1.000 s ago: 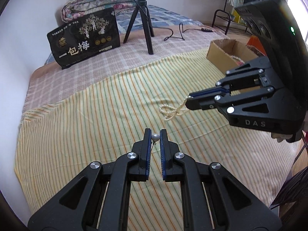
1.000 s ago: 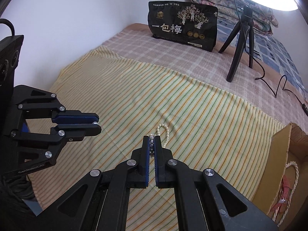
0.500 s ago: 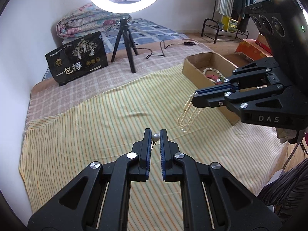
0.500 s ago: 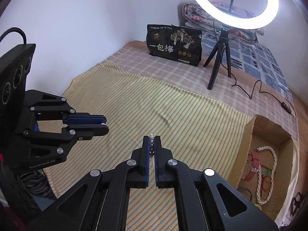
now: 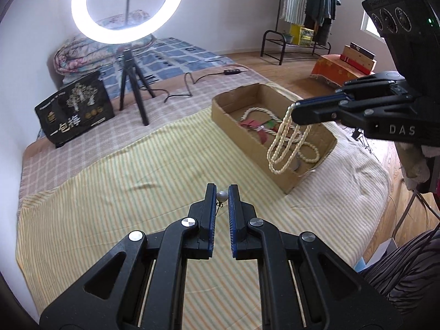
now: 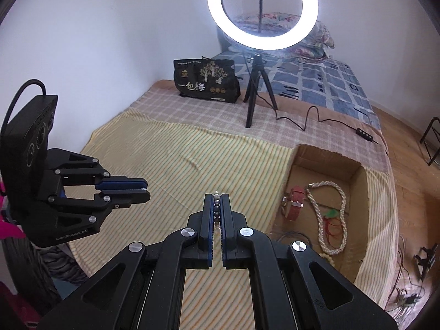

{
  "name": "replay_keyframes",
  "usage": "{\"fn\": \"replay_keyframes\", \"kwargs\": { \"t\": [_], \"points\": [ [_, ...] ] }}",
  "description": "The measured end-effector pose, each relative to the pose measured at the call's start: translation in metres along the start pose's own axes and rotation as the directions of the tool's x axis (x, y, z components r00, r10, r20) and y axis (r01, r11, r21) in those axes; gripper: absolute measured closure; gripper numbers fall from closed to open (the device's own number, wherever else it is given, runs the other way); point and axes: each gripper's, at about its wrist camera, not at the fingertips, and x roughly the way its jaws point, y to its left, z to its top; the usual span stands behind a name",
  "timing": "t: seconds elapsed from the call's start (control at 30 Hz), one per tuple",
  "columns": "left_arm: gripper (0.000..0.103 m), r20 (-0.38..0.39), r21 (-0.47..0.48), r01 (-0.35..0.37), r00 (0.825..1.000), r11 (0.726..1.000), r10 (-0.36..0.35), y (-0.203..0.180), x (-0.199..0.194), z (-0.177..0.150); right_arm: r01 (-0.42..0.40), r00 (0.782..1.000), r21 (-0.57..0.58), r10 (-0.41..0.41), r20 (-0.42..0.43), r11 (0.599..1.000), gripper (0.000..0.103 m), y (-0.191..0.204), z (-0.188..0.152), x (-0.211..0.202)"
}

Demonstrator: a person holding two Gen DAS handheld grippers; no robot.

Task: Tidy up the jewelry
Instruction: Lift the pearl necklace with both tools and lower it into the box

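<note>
The right gripper [image 5: 295,110] is clamped on a pearl necklace [image 5: 286,143], which hangs straight down from the fingertips in long loops, its long axis vertical, its lower end dangling over the near part of the cardboard box [image 5: 242,132] on the striped sheet [image 5: 110,192]. In its own view the right gripper [image 6: 217,202] shows a short row of beads pinched between the closed fingers. The left gripper [image 5: 221,196] is clenched on a small silver bead [image 5: 221,195] with a tiny hook under it, held above the sheet. Half a second ago the necklace hung beside the box, over the sheet; a second ago it was a small bunch low over the sheet. The bead in the left gripper sits as before. Inside the box lie another pearl strand [image 6: 330,220] and a red strap [image 6: 295,203].
</note>
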Motion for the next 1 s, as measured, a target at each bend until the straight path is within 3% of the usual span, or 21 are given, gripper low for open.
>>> {"fn": "replay_keyframes", "kwargs": {
  "t": [0.53, 1.0],
  "points": [
    [0.096, 0.015, 0.039, 0.068, 0.998, 0.997, -0.068, -0.048, 0.052, 0.058, 0.095, 0.995, 0.092, -0.098, 0.026, 0.991, 0.1, -0.069, -0.036, -0.035],
    [0.096, 0.004, 0.044, 0.038, 0.999, 0.998, -0.039, -0.051, 0.13, 0.115, 0.093, 0.996, 0.132, -0.094, -0.004, 0.987, 0.101, -0.103, -0.059, -0.019]
  ]
}}
